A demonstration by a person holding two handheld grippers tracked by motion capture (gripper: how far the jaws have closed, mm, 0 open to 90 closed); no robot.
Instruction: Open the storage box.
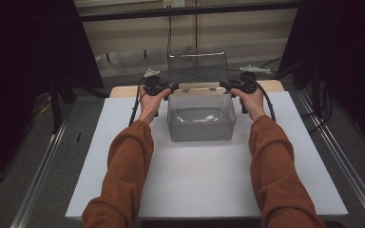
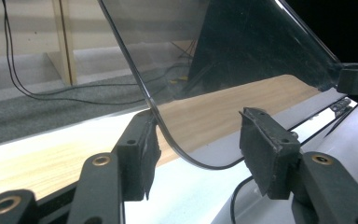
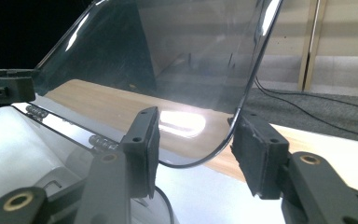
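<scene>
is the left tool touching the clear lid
Touching on one side. In the left gripper view the lid edge rests against the left tool's left pad, while a clear gap separates it from the right pad.

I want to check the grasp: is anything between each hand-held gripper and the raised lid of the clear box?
Nothing visible: each lower corner of the lid lies directly between open jaws of the left hand-held gripper and right hand-held gripper.

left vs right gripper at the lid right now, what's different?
The left gripper touches the clear lid's edge with one pad; the right gripper also has one pad on it, the opposite side. Left sits at the lid's left corner, right at its right corner. Both are open, straddling the raised lid.
</scene>
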